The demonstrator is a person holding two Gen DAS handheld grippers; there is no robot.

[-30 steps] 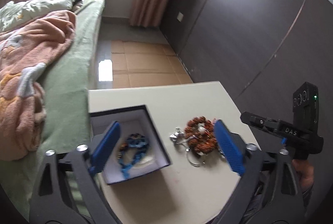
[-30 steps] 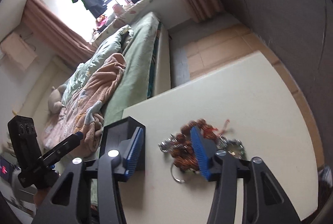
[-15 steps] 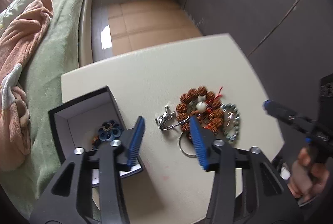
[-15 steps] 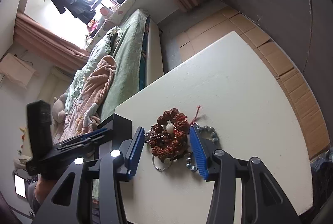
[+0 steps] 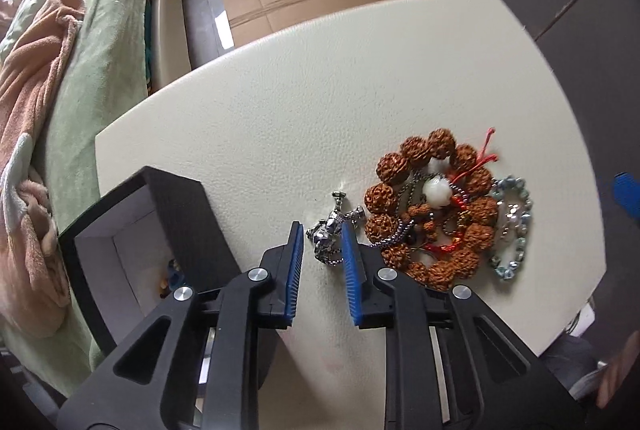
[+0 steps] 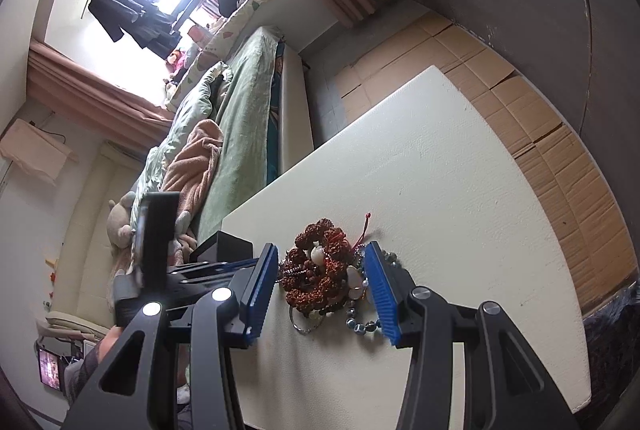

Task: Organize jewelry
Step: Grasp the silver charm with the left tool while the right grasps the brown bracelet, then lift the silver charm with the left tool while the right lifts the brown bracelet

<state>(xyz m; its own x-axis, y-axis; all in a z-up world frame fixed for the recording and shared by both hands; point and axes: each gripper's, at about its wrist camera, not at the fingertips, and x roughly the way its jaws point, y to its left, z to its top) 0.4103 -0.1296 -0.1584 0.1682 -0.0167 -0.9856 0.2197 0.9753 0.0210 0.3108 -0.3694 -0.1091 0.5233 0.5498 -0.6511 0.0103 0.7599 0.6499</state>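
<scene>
Jewelry lies in a tangled pile on the cream bench (image 5: 304, 102), just ahead of both grippers. The left gripper (image 5: 322, 250) has its blue pads narrowed around a silver charm (image 5: 329, 230) on a ball chain at the pile's near-left edge; a small gap shows on each side of the charm, so whether the pads actually touch it cannot be told. Just right of that gripper's right finger sits a brown seed-bead bracelet (image 5: 432, 206) forming a ring, with a white bead (image 5: 438, 190) and red cord (image 5: 486, 154) lying inside and across it. Beyond the bracelet, farther right, a pale blue bead bracelet (image 5: 514, 226) curves along its outer edge, touching it. To the left of the left gripper stands an open black box (image 5: 176, 206) with a white lining; something blue and small shows at its bottom, mostly hidden behind the gripper's finger.

The right gripper (image 6: 322, 286) is spread wide, holding nothing, its two blue pads flanking the pile: the brown seed-bead bracelet sits between them, the pale blue beads are by the right finger, and a metal key ring (image 6: 302, 324) lies at the near edge. Left of it the other gripper's body partly covers the black box.
</scene>
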